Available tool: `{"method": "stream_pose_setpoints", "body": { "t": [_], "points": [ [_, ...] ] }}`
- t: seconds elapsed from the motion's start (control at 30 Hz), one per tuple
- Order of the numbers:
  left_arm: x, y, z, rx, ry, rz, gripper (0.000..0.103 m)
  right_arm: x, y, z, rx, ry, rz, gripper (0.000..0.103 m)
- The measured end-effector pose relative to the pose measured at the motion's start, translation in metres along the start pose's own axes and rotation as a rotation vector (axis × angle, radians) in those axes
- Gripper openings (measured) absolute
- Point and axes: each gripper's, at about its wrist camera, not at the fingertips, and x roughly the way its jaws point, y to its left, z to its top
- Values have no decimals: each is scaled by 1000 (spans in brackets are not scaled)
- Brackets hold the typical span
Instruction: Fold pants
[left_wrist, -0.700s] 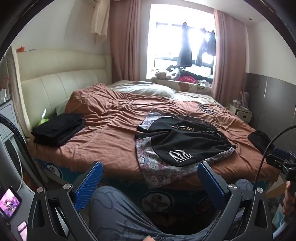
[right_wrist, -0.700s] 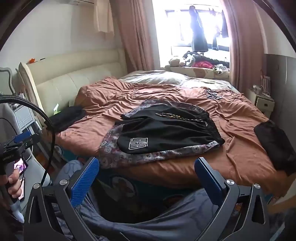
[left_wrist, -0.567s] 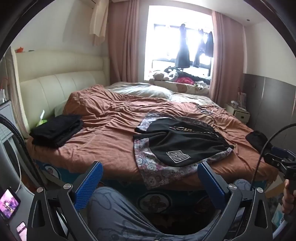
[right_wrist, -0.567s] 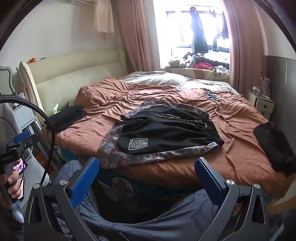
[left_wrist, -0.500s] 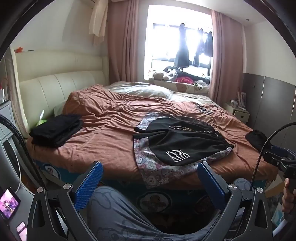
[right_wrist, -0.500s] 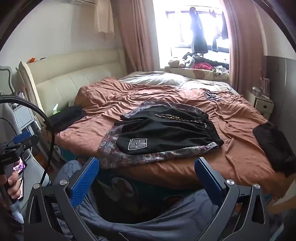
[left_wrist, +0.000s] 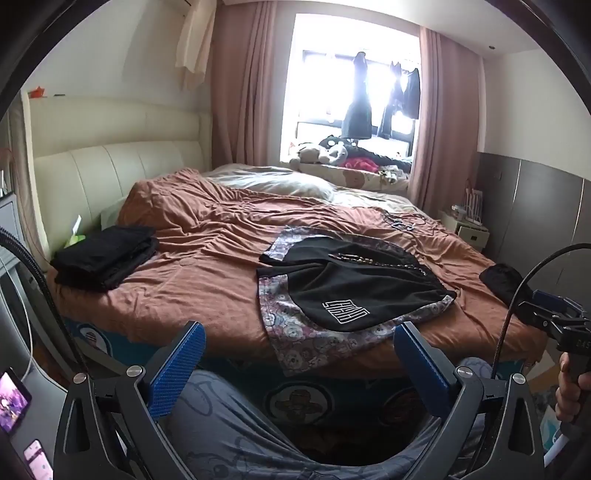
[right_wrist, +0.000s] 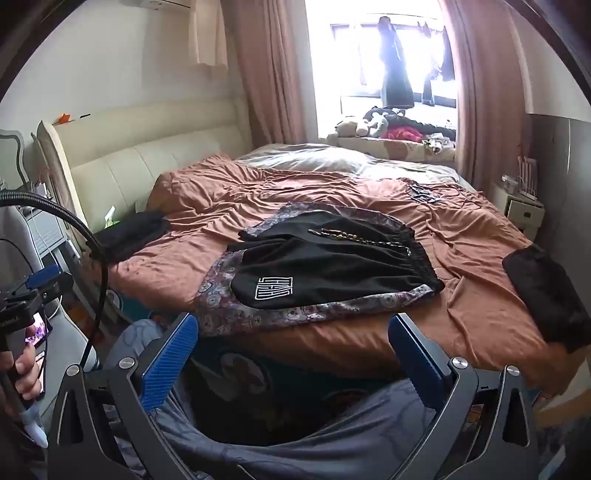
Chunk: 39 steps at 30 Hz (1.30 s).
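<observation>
Pants (left_wrist: 354, 291), black with a white logo, lie spread on the bed (left_wrist: 207, 273), on top of a flowered cloth (left_wrist: 295, 332) near the front edge. In the left wrist view they are ahead of the left claw (left_wrist: 295, 365) and a little to its right, well apart from it. This claw is wide open and holds nothing. A folded black pile (left_wrist: 105, 260) sits far to the left.

In the right wrist view the pants (right_wrist: 332, 269) lie ahead of the right claw (right_wrist: 293, 356), almost straight in front, with the long axis running from the logo end at near left to the gathered waistband at far right. This claw also stands wide open and empty. I judge the right claw is nearer to the waistband and the left one nearer to the logo end, so each should reach forward to its own end.
</observation>
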Motion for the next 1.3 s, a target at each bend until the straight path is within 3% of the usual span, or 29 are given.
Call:
{"method": "stream_pose_setpoints", "body": {
  "t": [1.3],
  "points": [
    [-9,9,-1,-26,-32,-20,103,2,2,-1,-3,-12,-8,103]
  ]
}}
